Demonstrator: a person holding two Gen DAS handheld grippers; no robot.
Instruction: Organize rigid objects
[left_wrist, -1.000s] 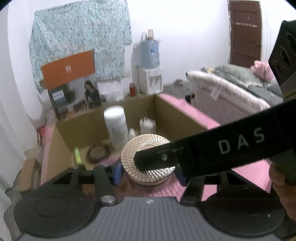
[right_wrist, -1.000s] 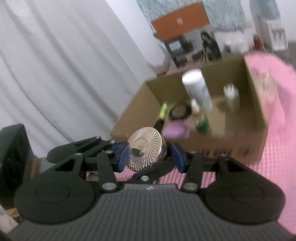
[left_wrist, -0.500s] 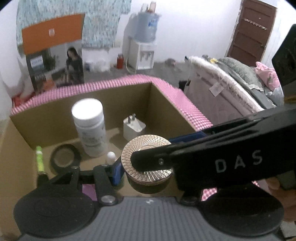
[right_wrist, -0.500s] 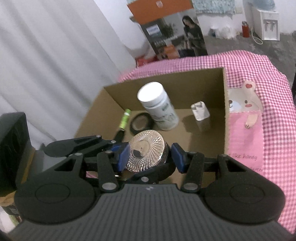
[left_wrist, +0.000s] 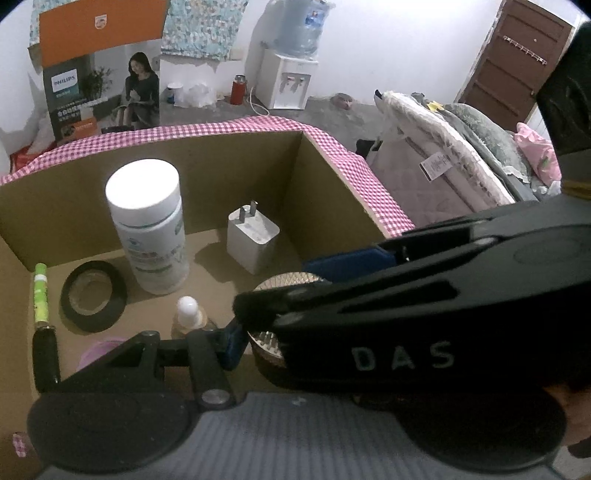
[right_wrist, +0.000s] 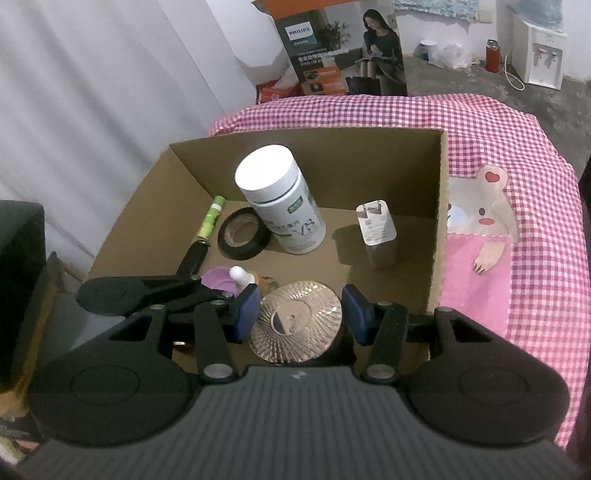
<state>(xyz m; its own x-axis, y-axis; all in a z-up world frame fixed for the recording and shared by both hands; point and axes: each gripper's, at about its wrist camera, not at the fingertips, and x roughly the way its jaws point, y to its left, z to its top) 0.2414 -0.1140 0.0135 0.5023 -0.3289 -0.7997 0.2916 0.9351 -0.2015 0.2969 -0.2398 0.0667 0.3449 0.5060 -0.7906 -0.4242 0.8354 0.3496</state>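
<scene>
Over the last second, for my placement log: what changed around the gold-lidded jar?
Both grippers, left gripper and right gripper, carried the jar forward and down, from outside the box to over its floor. Nothing let go; bottle, charger and tape stayed put.

We see a surface covered with a pink-and-white checked cloth (right_wrist: 491, 122), which carries a printed cartoon bear (right_wrist: 484, 218) at about 3 o'clock in the right wrist view. Directly on this cloth stands an open brown cardboard box (right_wrist: 369, 151), filling the centre of the view. Its right wall lies just beside the bear print. In the left wrist view the checked cloth (left_wrist: 343, 155) runs along the box's (left_wrist: 221, 177) far wall, from 10 to 2 o'clock.
</scene>
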